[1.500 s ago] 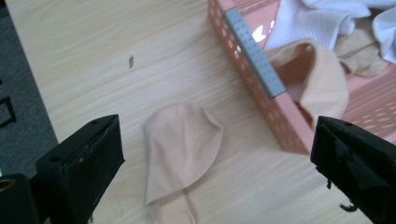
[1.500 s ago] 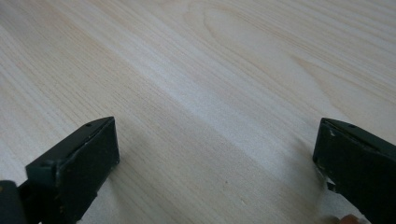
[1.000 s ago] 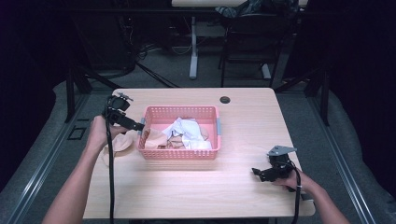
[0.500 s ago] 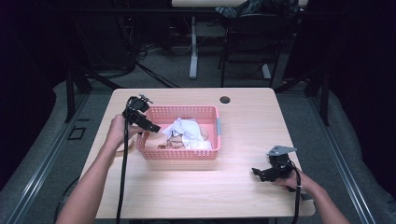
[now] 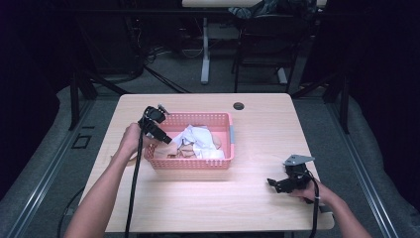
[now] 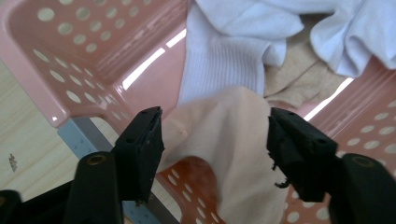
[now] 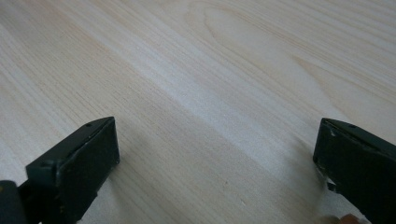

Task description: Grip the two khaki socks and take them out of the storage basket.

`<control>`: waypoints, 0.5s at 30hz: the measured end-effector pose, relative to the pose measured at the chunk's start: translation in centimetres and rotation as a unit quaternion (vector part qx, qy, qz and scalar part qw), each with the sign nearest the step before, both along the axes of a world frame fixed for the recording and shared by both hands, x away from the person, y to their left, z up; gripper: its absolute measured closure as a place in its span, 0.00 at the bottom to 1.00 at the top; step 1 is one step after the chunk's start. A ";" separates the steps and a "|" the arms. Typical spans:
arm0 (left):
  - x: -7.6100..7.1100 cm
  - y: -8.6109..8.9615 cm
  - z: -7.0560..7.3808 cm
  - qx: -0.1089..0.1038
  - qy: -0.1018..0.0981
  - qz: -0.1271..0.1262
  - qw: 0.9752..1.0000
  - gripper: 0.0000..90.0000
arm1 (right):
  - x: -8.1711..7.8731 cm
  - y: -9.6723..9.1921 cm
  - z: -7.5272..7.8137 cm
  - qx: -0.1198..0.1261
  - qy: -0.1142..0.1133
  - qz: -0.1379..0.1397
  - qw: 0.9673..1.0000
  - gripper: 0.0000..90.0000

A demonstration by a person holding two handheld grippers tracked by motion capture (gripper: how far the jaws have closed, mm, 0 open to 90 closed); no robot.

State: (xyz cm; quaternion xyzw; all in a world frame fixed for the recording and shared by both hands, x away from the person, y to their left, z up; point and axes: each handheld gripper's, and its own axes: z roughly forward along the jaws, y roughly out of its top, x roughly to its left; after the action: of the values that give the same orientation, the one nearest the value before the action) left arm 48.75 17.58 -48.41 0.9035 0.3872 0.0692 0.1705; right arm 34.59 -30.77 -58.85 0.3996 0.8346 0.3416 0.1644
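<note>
While the left gripper (image 6: 212, 154) has just been closing around the peach sock (image 6: 229, 154), pads not yet pinching, it looks soft and light; grab the bunched fold.

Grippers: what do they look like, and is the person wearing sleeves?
Both are black two-jaw units. The left gripper has blocky matte pads on arms with round fasteners, and a black cable trails from it. The right gripper carries a grey three-cornered plate on top, its own cable running back. Forearms are bare, no sleeves in view.

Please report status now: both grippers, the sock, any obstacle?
Left gripper closing around peach fabric sock in pink plastic basket, not clamped. Right gripper open over wooden table. Nothing blocking.
</note>
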 end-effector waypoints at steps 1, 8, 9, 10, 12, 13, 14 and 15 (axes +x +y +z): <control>0.0 0.0 0.0 0.000 0.000 0.000 1.000 0.46 | 0.0 0.0 0.0 0.000 0.000 0.000 1.000 0.00; -0.5 0.1 -0.7 -0.001 0.011 -0.015 1.000 0.89 | 0.0 0.0 0.0 0.000 -0.001 -0.002 1.000 0.00; -0.6 0.2 -0.6 -0.005 0.014 -0.011 1.000 0.93 | 0.0 0.0 0.0 0.000 -0.001 -0.002 1.000 0.00; -0.6 0.2 -0.6 -0.005 0.014 -0.011 1.000 0.94 | 0.0 0.0 0.0 0.000 -0.001 -0.002 1.000 0.00; -0.8 0.2 -0.4 -0.008 0.015 -0.009 1.000 0.95 | 0.0 0.0 0.0 0.001 -0.001 -0.002 1.000 0.00; -1.0 0.2 -0.2 -0.010 0.012 -0.010 1.000 0.95 | 0.0 0.0 0.0 0.000 -0.001 -0.002 1.000 0.00; -1.0 0.2 -0.2 -0.010 0.012 -0.010 1.000 0.95 | 0.0 0.0 0.0 0.000 -0.001 -0.002 1.000 0.00; -1.2 0.2 0.3 -0.012 0.008 -0.012 1.000 0.95 | 0.0 0.0 0.0 0.000 -0.001 -0.002 1.000 0.00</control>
State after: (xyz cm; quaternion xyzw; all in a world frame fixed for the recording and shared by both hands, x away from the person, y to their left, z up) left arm 47.52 17.75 -48.09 0.9063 0.3787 0.0557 0.1789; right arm 34.59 -30.74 -58.86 0.4008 0.8336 0.3421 0.1655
